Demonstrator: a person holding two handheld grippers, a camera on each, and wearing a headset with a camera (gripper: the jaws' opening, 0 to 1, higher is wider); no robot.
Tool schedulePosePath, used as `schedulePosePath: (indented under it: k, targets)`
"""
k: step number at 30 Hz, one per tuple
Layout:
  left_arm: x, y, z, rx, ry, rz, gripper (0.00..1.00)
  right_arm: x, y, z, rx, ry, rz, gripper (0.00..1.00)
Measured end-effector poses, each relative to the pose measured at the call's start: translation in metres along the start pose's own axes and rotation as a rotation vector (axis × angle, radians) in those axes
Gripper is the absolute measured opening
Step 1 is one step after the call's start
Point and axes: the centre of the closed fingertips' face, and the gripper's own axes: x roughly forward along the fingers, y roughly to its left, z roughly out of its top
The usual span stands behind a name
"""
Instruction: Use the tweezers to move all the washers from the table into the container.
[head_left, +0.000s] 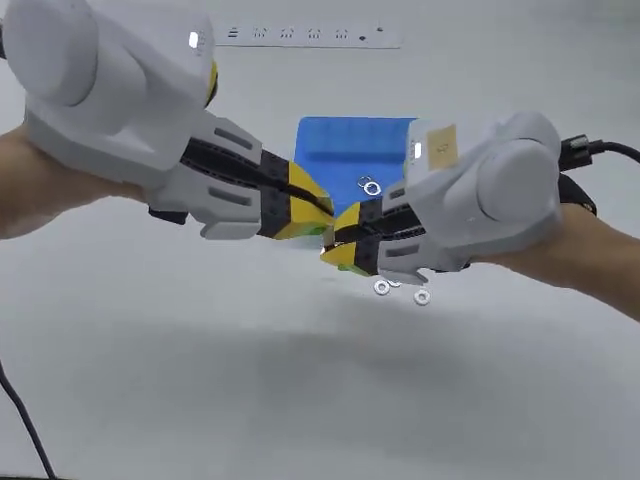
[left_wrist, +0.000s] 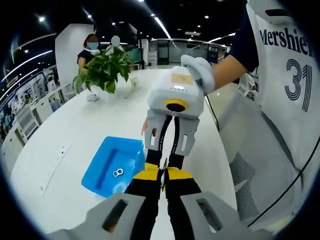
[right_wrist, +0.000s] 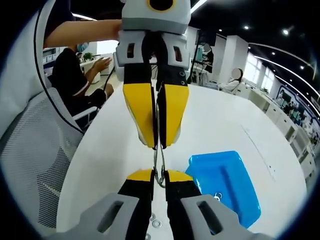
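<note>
loose washers (head_left: 381, 288): three as far as can be told, flat on the white counter (head_left: 200, 380), close together, just below the right gripper (head_left: 335, 240) and nearer than the container (head_left: 345, 145).
right gripper: reaching in from the right, tip aimed left; fingers (right_wrist: 139, 182) pressed together, pinching the tweezers (right_wrist: 158, 167).
tweezers: thin bright metal, raised above the counter, spanning the short gap between the two tips, gripped from both sides.
left gripper (head_left: 320, 207): reaching in from the left, tip to tip with the right gripper and slightly higher in the head view; fingers (right_wrist: 141, 112) likewise closed on the tweezers.
container: shallow and blue, flat on the counter, just beyond the meeting tips.
washers in container (head_left: 371, 187): two, touching each other, toward the near side.
power strip (head_left: 312, 36): white, lying along the far part of the counter, well apart from the container.
</note>
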Motion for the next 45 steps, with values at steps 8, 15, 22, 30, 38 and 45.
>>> schedulePosePath:
  k: [8,15,22,30,38,45]
  targets:
    - [-0.012,0.014,0.020,0.036,-0.023,0.028,0.07,-0.012,-0.018,0.017,-0.030,-0.018,-0.031,0.09]
    - [-0.017,0.032,0.033,0.063,-0.053,0.051,0.07,-0.021,-0.040,0.025,-0.062,-0.028,-0.072,0.09]
    - [-0.011,0.057,0.038,0.088,-0.058,0.060,0.07,-0.023,-0.066,0.021,-0.075,-0.029,-0.099,0.09]
    - [0.006,0.081,0.031,0.112,-0.038,0.044,0.07,-0.018,-0.092,0.002,-0.047,-0.018,-0.118,0.09]
    - [0.025,0.099,0.004,0.057,-0.026,0.023,0.07,0.007,-0.105,-0.025,0.022,0.004,-0.091,0.10]
    - [0.033,0.103,-0.017,0.019,-0.002,0.011,0.07,0.027,-0.105,-0.042,0.054,0.026,-0.054,0.10]
